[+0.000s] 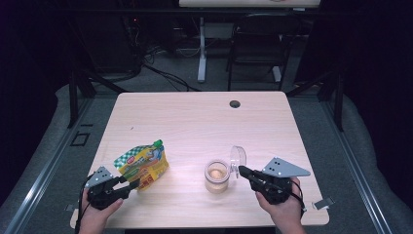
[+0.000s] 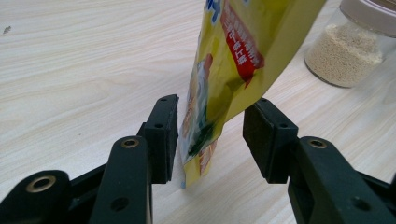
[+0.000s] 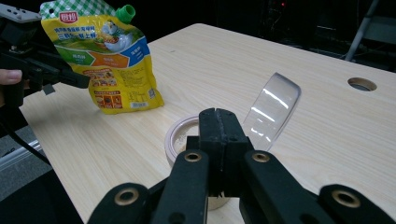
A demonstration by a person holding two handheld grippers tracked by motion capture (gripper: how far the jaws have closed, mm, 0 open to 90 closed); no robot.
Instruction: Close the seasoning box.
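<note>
A yellow stand-up pouch (image 1: pixel 143 165) with a green cap stands on the table's front left. My left gripper (image 1: pixel 132 184) grips its lower corner. In the left gripper view both pads of the left gripper (image 2: pixel 210 112) touch the pouch (image 2: pixel 233 56). A small glass jar (image 1: pixel 216 176) of pale granules stands at front centre, its clear lid (image 1: pixel 238 157) flipped up on the right side. My right gripper (image 1: pixel 241 170) hovers just right of the jar, shut with nothing in it. In the right gripper view the right gripper (image 3: pixel 217 114) hangs over the jar's rim (image 3: pixel 180 135), the lid (image 3: pixel 273 112) beyond it, the pouch (image 3: pixel 109 70) farther off.
The wooden table (image 1: pixel 195 122) has a round cable hole (image 1: pixel 235 104) near its far edge. A dark chair (image 1: pixel 258 44) and a white desk leg (image 1: pixel 201 48) stand on the floor beyond. The jar (image 2: pixel 343 56) shows right of the pouch in the left gripper view.
</note>
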